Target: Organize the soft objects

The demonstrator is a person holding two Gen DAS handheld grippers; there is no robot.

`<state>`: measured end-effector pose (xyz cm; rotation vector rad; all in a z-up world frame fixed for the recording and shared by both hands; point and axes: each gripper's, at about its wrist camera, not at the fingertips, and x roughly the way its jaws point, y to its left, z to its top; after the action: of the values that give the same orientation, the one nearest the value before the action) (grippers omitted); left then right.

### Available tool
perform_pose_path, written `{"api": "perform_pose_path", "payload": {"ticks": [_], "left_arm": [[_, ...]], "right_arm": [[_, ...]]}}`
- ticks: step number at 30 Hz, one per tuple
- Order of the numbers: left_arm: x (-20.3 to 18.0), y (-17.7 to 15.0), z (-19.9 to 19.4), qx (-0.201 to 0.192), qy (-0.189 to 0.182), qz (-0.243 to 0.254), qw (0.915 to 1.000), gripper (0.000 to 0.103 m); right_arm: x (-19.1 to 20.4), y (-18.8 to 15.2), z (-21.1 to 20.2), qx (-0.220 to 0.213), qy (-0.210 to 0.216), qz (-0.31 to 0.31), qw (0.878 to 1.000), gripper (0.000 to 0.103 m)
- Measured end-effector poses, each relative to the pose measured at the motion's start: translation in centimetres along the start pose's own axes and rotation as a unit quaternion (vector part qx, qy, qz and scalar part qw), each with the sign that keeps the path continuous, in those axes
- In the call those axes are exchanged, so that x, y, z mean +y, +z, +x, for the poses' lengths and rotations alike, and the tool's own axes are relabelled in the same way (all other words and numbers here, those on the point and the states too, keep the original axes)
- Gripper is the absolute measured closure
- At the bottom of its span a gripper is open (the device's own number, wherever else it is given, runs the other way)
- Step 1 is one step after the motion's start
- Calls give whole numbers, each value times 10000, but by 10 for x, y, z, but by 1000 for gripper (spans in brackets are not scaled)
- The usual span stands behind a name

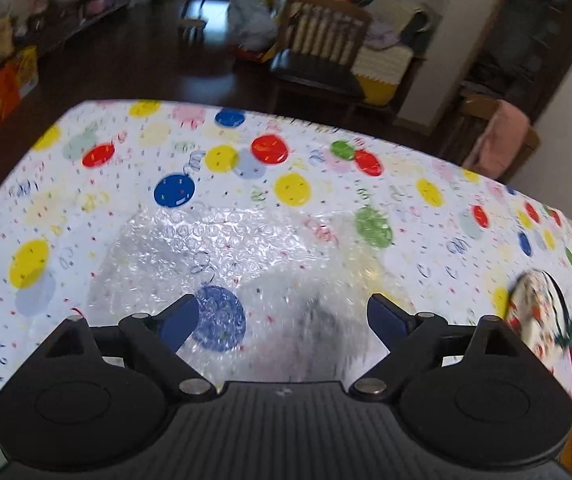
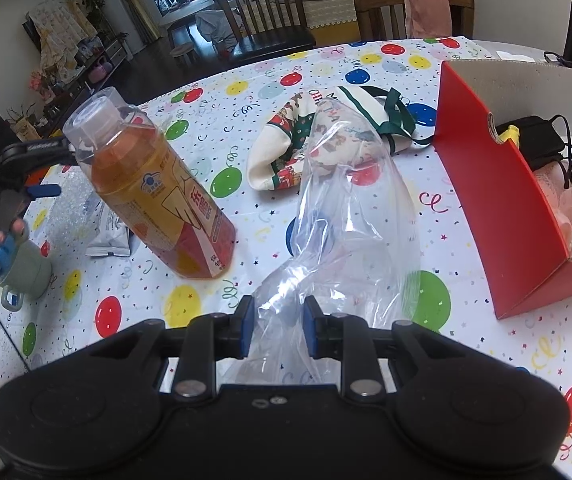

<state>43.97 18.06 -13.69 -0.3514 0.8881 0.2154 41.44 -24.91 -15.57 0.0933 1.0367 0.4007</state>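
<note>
On dotted tablecloth [image 2: 326, 60]: bottle [image 2: 154, 188], red box [image 2: 498, 200] flank bag-gripping right jaws; left jaws open over bubble wrap [image 1: 214, 248].

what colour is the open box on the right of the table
Red outside, plain grey card inside; the box shows best in the right wrist view.

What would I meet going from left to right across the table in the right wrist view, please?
Green mug → tea bottle → clear plastic bag, pinched in the right gripper → red cardboard box.
</note>
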Motion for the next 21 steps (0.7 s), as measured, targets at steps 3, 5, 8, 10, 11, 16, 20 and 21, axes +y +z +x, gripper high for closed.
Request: {"api": "perform_pose_path", "payload": {"ticks": [3,5,8,10,11,16,20,21], "left_arm": [[2,11,26,216,186,-168,9995,11],[2,15,42,302,453,-174,9984,11],[7,16,60,430,642,-312,9965,11],[10,14,68,466,690,-384,9958,11],[10,13,69,449,691,-412,9957,12],[18,12,78,575,710,-528,9944,24],[17,10,75,501,895,-413,9939,44],[17,9,74,483,971,-348,9935,56]], "right_arm": [[-1,0,1,9,-27,7,10000,79],[-2,-1,1,18,-46,17,10000,79],[-4,-2,3,32,-91,44,9999,79],[-5,-3,4,49,-107,72,9999,79],[-6,-4,4,57,-118,82,9999,79],[-7,-4,6,77,-145,99,9998,79],[-6,-4,7,86,-149,95,9998,79],[-6,-4,8,89,-150,92,9998,79]]}}
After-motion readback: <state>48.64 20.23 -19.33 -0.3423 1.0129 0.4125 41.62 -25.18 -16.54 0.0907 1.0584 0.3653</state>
